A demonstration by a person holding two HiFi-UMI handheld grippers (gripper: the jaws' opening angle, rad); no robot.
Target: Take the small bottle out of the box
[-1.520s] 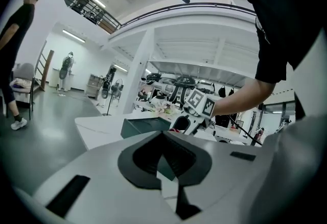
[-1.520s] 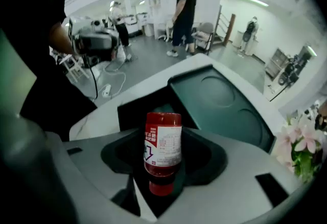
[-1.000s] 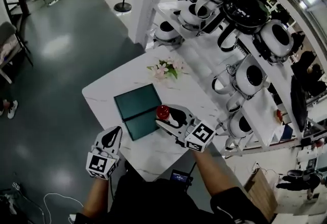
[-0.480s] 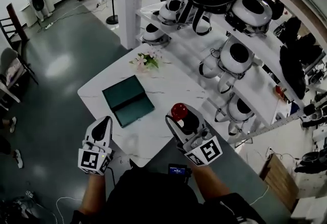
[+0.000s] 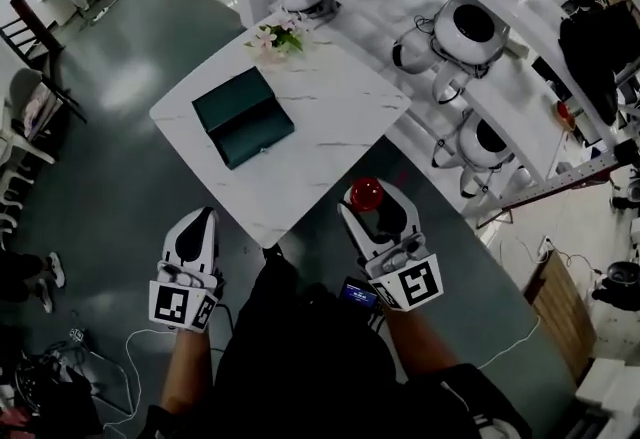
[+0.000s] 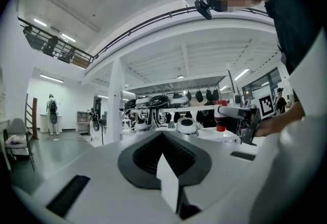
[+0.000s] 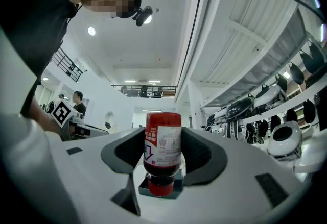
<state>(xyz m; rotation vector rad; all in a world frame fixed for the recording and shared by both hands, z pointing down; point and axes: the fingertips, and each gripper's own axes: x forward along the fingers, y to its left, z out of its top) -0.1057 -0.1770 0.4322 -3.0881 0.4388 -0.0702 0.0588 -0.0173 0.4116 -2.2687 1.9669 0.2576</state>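
My right gripper [image 5: 371, 203] is shut on the small bottle [image 5: 366, 193], a red-capped bottle with a red and white label. It hangs over the floor, short of the table's near edge. In the right gripper view the bottle [image 7: 163, 146] stands between the dark pads, cap towards the camera. The dark green box [image 5: 243, 115] lies on the white marble table [image 5: 335, 107], well ahead of both grippers. My left gripper [image 5: 199, 219] is shut with nothing in it, off the table's near left corner. From the left gripper view [image 6: 163, 155] the bottle [image 6: 220, 119] shows at the right.
A small bunch of flowers [image 5: 275, 37] lies at the table's far corner. White shelves [image 5: 520, 97] with several round white and black headsets run along the right. Chairs [image 5: 35, 112] stand at the left. A cable [image 5: 115, 352] lies on the floor.
Both grippers have drawn back from over the table to over the floor near the person's body. The right gripper keeps the bottle. The table and box now lie farther ahead.
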